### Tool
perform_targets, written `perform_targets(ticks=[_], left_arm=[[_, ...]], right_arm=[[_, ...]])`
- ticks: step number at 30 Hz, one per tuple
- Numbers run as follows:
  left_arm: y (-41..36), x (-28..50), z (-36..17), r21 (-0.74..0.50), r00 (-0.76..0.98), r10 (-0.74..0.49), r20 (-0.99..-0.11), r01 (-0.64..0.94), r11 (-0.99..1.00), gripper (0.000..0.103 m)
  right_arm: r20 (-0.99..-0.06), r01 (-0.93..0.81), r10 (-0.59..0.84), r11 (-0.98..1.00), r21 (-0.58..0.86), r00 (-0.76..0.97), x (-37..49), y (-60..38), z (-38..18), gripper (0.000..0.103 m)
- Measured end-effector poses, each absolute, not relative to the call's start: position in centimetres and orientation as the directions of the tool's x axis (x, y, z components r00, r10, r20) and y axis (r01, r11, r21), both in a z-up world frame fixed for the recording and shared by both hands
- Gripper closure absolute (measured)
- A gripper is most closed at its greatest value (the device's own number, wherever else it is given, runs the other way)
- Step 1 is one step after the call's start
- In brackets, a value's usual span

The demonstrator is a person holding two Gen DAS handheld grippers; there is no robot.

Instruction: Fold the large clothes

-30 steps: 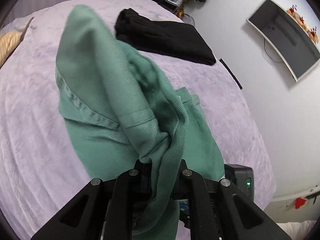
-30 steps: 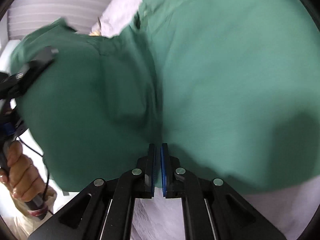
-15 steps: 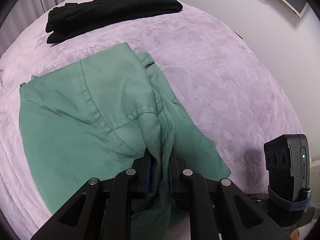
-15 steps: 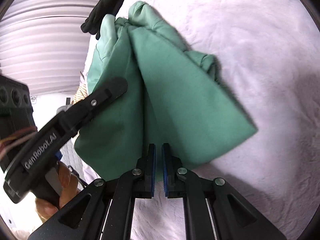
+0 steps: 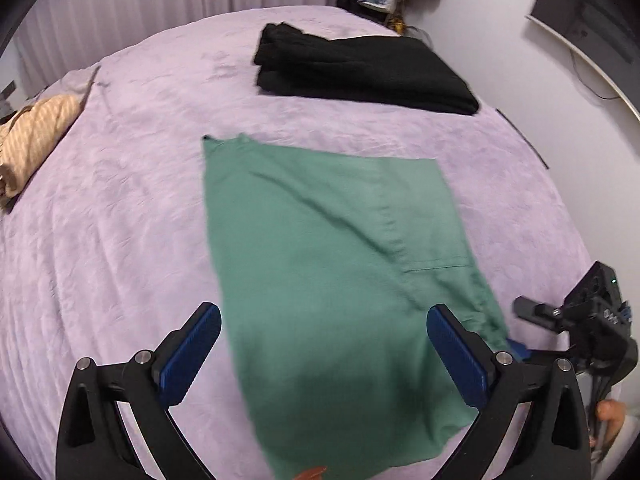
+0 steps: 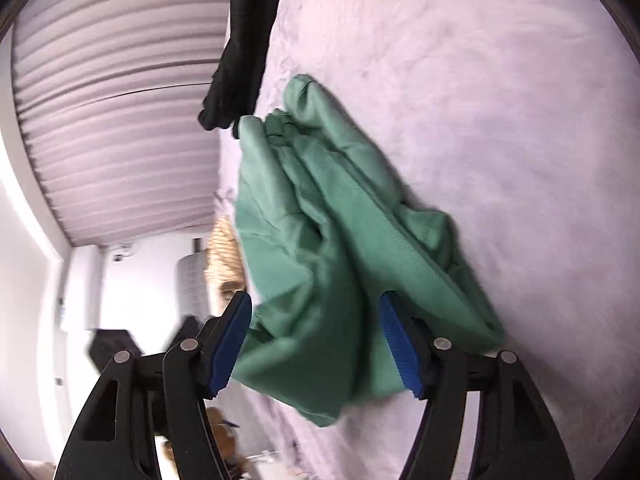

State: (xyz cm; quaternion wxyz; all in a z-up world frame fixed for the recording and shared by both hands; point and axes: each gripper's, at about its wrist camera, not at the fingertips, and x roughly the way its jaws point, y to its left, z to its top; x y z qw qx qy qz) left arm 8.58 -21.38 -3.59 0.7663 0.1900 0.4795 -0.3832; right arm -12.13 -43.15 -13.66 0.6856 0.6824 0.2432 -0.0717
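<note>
A green garment (image 5: pixel 332 272) lies folded flat on the lilac bed cover (image 5: pixel 120 208). My left gripper (image 5: pixel 324 354) is open, its blue pads on either side of the garment's near end, holding nothing. In the right wrist view the same green garment (image 6: pixel 332 248) lies rumpled on the bed, seen from its side edge. My right gripper (image 6: pixel 316 340) is open just over the garment's near edge and empty. The right gripper also shows in the left wrist view (image 5: pixel 580 320) at the garment's right corner.
A folded black garment (image 5: pixel 360 68) lies at the far side of the bed, also in the right wrist view (image 6: pixel 244 48). A tan striped cloth (image 5: pixel 32 140) lies at the bed's left edge. A wall screen (image 5: pixel 588 16) hangs at right. Curtains (image 5: pixel 160 0) hang behind.
Both grippers were shut on the green garment and held it up. They laid it on the bed, opened and let it go.
</note>
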Motion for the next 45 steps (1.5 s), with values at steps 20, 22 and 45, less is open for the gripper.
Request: perform_targets(ticks=[20,22,45], left_arm=[[-20.2,9.9,-10.2,-0.035,0.240,-0.284,-0.928,0.704,0.709,0.000],[-19.6,9.8,-9.8,-0.045,0.231,-0.291,-0.928,0.709,0.704,0.000],[-13.5,5.3,-13.6,-0.169,0.094,-0.296,-0.951,0.644,0.746,0.000]], right_arm=[[-0.737,0.638,0.230,0.382,0.669,0.635,-7.9,-48.7,-10.8,0.091],[-0.741,0.652,0.215,0.364,0.666,0.636,-9.2,-48.8,-10.3,0.090],[-0.872,0.636,0.200,0.615,0.466,0.446,-14.6,-41.8,-12.6,0.102]])
